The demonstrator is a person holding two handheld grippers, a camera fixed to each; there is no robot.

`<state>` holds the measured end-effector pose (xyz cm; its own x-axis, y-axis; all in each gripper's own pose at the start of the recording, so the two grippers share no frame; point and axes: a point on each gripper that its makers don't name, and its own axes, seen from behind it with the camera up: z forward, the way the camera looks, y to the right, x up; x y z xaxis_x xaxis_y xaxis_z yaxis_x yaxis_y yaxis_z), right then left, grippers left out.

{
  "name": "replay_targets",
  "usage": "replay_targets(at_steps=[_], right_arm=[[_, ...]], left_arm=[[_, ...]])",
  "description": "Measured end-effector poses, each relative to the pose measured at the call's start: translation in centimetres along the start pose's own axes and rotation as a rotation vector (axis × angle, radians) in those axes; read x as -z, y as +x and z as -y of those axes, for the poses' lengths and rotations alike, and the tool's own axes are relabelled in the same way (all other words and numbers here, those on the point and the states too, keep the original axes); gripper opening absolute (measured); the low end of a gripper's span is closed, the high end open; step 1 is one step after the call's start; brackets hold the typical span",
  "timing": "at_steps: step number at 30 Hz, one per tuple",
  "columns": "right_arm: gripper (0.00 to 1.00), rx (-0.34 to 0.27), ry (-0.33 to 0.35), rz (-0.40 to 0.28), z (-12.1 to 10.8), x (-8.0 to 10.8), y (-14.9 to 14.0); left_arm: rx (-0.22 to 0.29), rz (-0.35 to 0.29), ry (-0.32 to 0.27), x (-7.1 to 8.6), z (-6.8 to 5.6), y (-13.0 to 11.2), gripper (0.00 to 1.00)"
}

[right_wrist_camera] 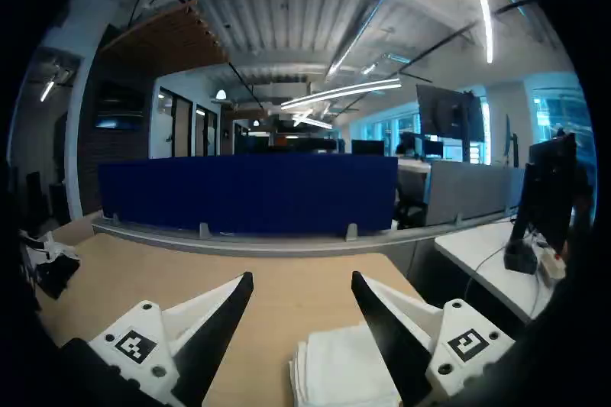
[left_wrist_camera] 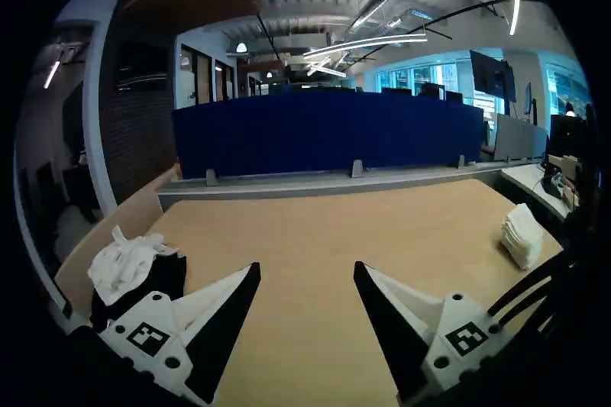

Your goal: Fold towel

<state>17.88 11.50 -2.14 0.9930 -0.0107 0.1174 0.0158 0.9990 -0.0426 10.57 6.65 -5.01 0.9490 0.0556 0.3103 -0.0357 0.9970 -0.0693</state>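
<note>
Visibly, gaping left gripper [left_wrist_camera: 306, 269] and right gripper [right_wrist_camera: 302, 279] carry square coded markers [left_wrist_camera: 147, 337].

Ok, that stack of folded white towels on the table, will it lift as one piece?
Probably not. The folded towel stack shows separate loose layers, so a pinch likely lifts just the top ones, drooping. It looks soft and light; a push would probably skew the layers.
</note>
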Motion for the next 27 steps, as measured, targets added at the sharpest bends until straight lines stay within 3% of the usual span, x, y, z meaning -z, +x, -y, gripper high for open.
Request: replay_targets(at_steps=[11,20,27], right_arm=[[1.00,0.013,0.027,-0.074,5.6,-0.1,2.5],[1.00,0.008,0.052,-0.109,10.4,-0.3,3.7],[1.00,-0.001,0.058,-0.110,12.3,-0.5,3.4]], left_arm=[[0.035,-0.114,0.018,-1.2,1.8,4.5,0.90],[0.031,-0.167,0.023,-1.7,2.8,6.6,0.90],[0.046,-0.199,0.032,-1.8,3.8,7.4,0.90]])
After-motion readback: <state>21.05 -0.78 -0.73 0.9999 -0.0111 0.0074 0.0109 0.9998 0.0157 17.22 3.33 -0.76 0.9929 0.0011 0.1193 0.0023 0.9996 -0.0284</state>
